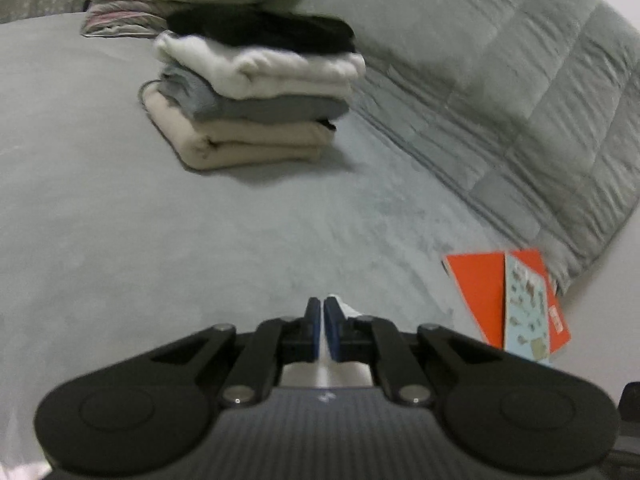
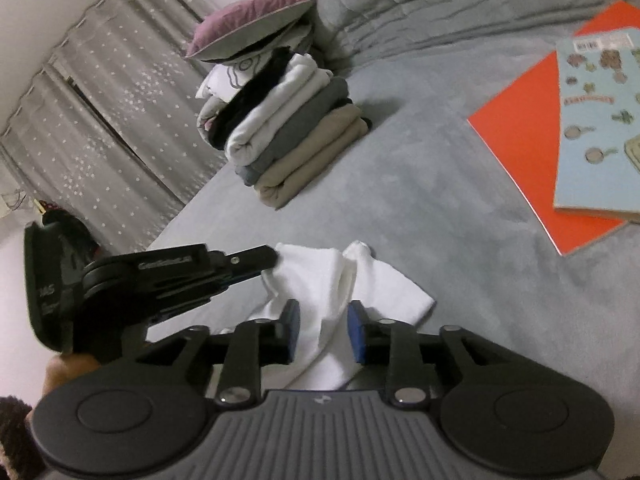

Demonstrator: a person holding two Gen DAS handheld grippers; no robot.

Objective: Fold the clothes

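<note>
White cloth (image 2: 336, 300), small and soft, lay on the bed (image 2: 420, 200) close in front of me, well apart from the folded stack (image 2: 296, 136). My left gripper (image 2: 264, 266) had its jaws pressed together on the cloth's left edge, I judged to hold it taut. My right gripper (image 2: 324, 334) hung over the middle, jaws spread astride it, gripping nothing. Books (image 2: 560, 140) lay off right.

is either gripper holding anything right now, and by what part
The left gripper is shut on the white garment, pinching its far left edge. The right gripper is open, fingers straddling the cloth, gripping nothing.
</note>
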